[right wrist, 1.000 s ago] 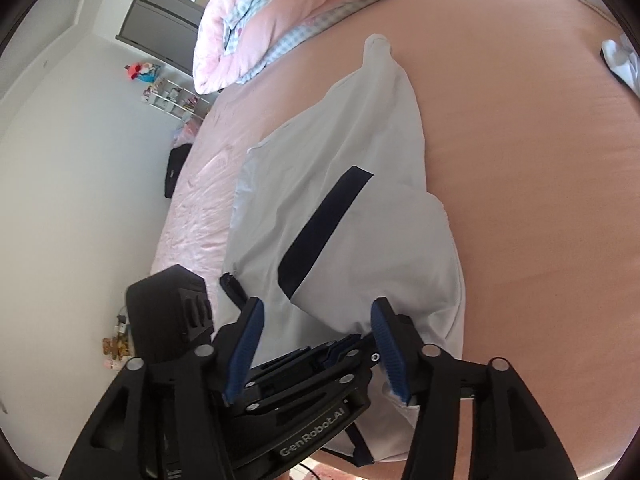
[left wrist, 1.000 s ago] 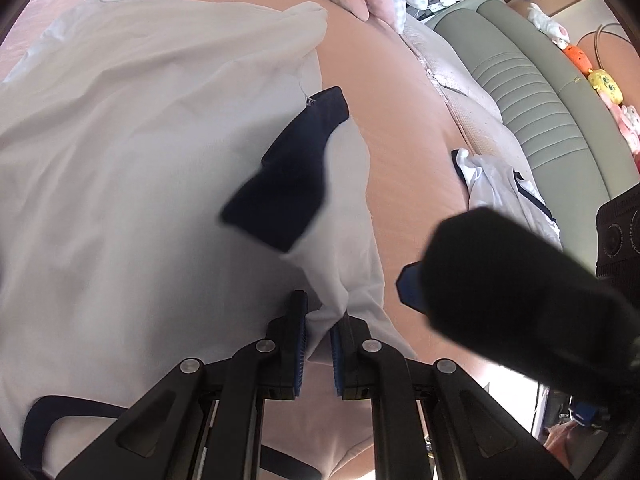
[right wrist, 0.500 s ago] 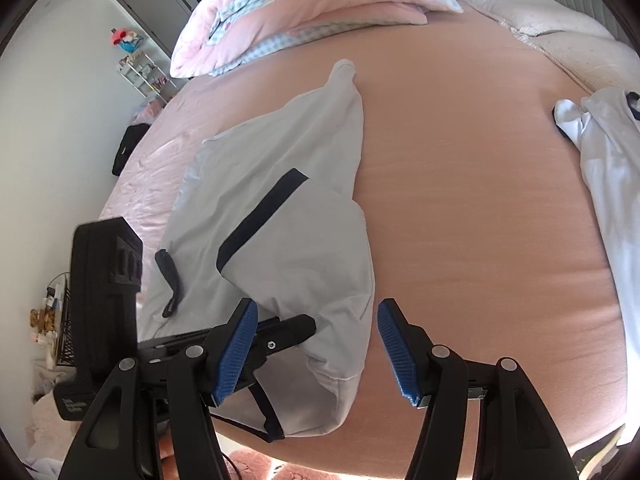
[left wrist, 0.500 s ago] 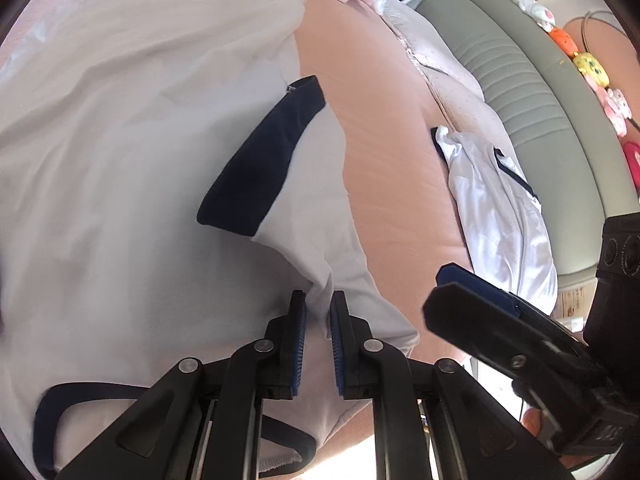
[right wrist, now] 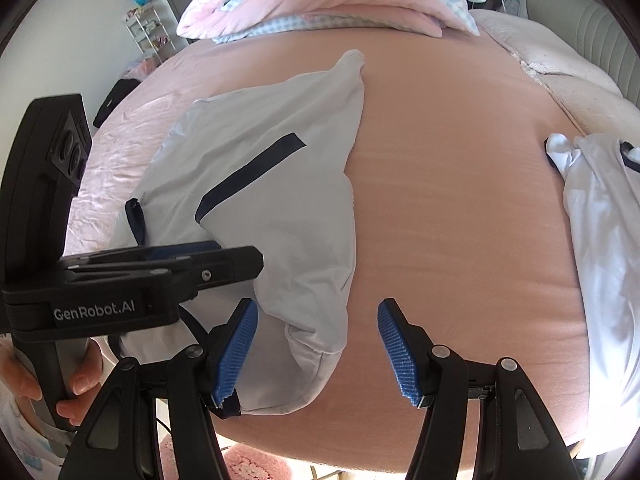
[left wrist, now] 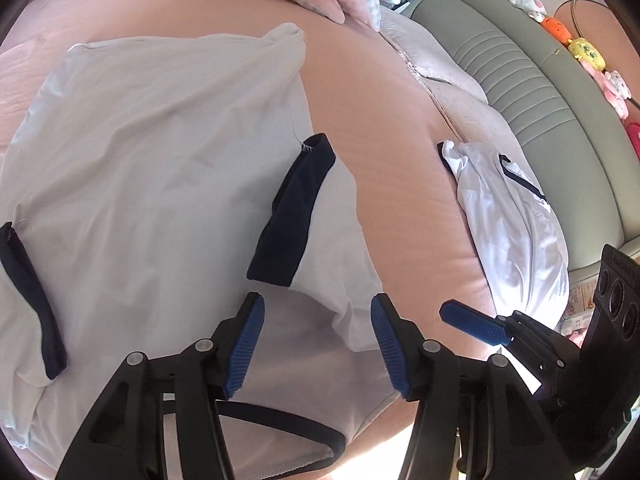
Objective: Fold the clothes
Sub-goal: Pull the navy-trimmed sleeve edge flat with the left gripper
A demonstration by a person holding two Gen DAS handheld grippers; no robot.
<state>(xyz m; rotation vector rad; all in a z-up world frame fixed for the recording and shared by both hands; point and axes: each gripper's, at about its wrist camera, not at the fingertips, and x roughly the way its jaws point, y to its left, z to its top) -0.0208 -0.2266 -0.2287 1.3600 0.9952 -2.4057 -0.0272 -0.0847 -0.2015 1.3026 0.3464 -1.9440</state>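
White lettering reading "GenRobot.AI" runs along the black body of the left gripper point(right wrist: 224, 258), the only legible writing in either view. Two garments lie on a bed with a salmon-pink sheet point(right wrist: 448, 184). The first, a pale grey shirt with navy trim point(left wrist: 152, 184), is spread across the near left part of the bed, its lower hem reaching the near edge; one navy-cuffed sleeve point(left wrist: 294, 212) is folded inward onto the body, and a second navy cuff point(left wrist: 28, 292) shows at the shirt's left side. The second, a white shirt with navy trim point(left wrist: 508, 224), lies crumpled toward the right edge, well apart from the first. The left gripper point(left wrist: 316, 340) has just been opening; its blue pads now stand apart above the folded cloth without pressing on it. The right gripper point(right wrist: 316, 350) also stands open over the shirt's near right corner, gripping nothing. A person's hand point(right wrist: 60, 384) holds the left gripper's handle. Between the two garments a broad strip of bare sheet stays free. A folded pink quilt point(right wrist: 332, 0) lies at the far edge, and a grey-green padded headboard point(left wrist: 560, 100) borders the right side.
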